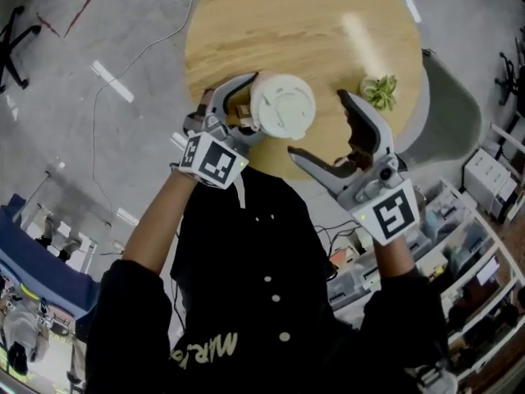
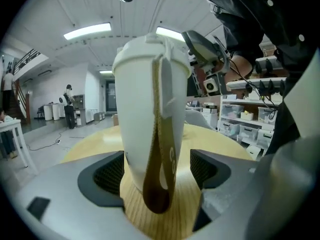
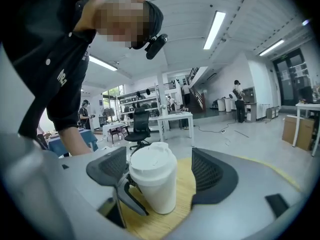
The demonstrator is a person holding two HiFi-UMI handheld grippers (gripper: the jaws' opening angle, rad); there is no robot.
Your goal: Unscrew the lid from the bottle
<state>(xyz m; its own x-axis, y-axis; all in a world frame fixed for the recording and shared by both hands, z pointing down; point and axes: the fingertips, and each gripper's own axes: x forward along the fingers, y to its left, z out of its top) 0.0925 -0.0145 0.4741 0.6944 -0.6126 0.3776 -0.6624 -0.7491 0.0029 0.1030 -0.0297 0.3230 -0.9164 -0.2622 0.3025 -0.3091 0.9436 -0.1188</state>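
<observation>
Bottle: a white bottle (image 2: 145, 109) stands upright on the round wooden table (image 1: 271, 23), on the part nearest the person and close to the rim.
Lid: the white lid (image 1: 283, 105) is on the bottle, seen from straight above in the head view.
Strap: a brown strap (image 2: 162, 134) hangs down the side of the bottle that faces the left gripper.
Left gripper: the left gripper (image 2: 157, 171) has its jaws spread either side of the bottle's lower half. One pad is right at the wall and a strip of table shows between the other pad and the bottle, so there is no pinch.
Right gripper: the right gripper (image 1: 318, 125) is spread wide and holds nothing. It sits just beside the bottle, which is ahead of the pads rather than between them.
Open room on the table: the far half of the top is bare wood. A small green plant (image 1: 379, 91) is near the right rim, apart from the bottle.
Table edges: the left rim curves away just behind the left gripper, with grey floor (image 1: 98, 39) beyond it. A grey chair (image 1: 447, 113) is against the right rim.
Surroundings: shelves with bins (image 1: 484, 245) are to the person's right, well apart from the table.
</observation>
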